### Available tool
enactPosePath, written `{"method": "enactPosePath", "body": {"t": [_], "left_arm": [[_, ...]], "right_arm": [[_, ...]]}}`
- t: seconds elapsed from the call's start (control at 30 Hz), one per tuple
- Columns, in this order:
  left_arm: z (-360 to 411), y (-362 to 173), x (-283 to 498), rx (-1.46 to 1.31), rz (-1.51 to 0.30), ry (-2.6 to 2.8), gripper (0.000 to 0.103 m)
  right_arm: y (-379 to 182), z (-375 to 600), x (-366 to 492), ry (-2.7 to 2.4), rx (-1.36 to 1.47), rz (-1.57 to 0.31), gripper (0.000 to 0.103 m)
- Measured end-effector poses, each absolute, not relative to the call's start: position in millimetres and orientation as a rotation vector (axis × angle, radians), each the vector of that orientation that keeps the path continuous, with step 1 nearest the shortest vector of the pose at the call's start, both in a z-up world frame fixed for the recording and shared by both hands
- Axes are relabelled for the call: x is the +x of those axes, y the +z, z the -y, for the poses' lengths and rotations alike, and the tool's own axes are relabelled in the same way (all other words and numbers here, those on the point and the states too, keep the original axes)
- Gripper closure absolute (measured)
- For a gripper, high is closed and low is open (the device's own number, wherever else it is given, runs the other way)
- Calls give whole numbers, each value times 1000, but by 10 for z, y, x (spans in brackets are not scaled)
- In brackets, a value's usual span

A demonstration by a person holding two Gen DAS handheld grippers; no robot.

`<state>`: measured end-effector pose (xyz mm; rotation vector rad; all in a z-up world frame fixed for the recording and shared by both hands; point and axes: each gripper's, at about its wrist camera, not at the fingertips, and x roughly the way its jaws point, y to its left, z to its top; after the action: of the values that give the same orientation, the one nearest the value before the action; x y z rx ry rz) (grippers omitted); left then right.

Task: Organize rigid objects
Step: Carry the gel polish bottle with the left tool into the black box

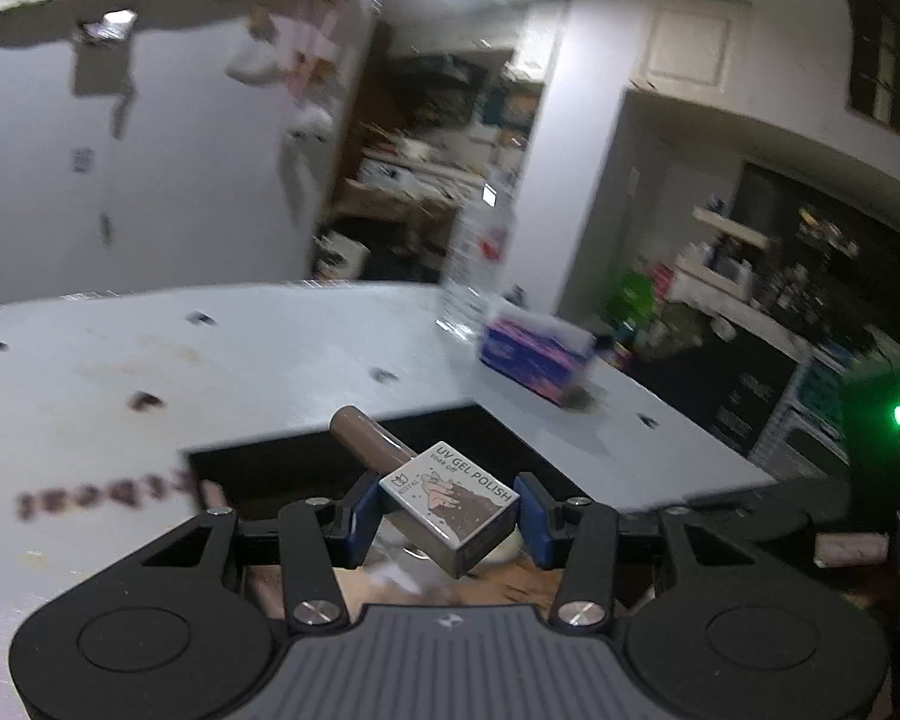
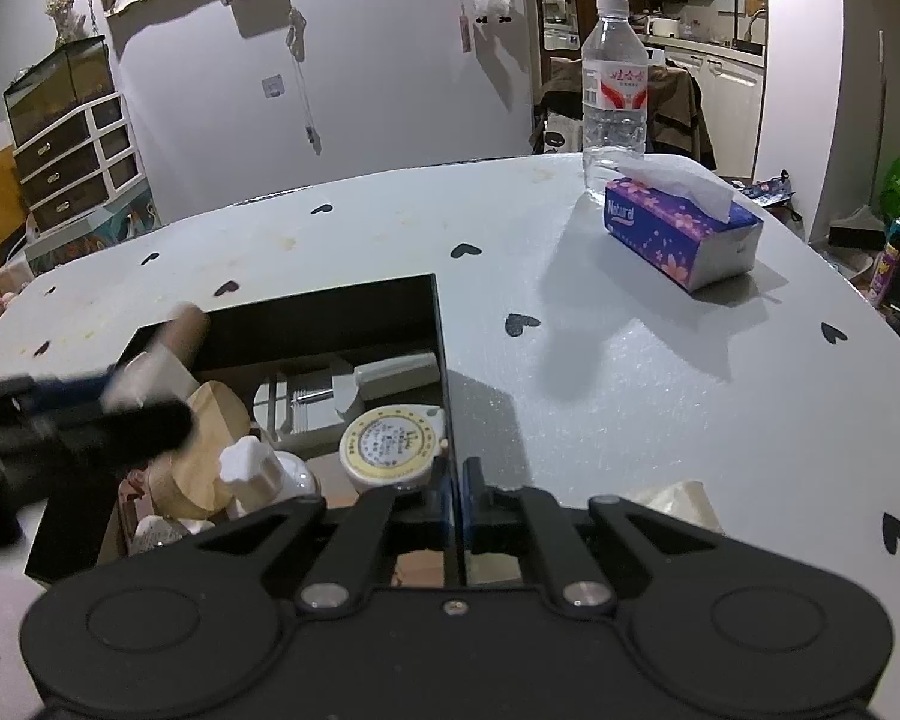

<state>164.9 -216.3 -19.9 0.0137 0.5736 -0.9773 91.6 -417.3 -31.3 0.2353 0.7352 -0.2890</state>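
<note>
White tabletop point(image 1: 240, 360) fills the left wrist view; the left gripper point(image 1: 447, 513) pinches a gel polish bottle point(image 1: 450, 498) by its square cap above the black box point(image 1: 306, 462): light, rigid, glossy, probably slippery. Right wrist view: the right gripper point(image 2: 455, 495) clamps the box's wall.

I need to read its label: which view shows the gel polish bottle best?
The left wrist view: the brown gel polish bottle with square white cap sits sharp between the left gripper fingers, "UV GEL POLISH" legible. The right wrist view shows it only blurred.
</note>
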Motion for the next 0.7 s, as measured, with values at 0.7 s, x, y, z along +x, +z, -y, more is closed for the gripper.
{"method": "enactPosePath", "body": {"t": [0.7], "left_arm": [[2557, -513, 1604, 111, -728, -1030, 43]], "right_arm": [[-322, 4189, 901, -276, 249, -730, 99]]}}
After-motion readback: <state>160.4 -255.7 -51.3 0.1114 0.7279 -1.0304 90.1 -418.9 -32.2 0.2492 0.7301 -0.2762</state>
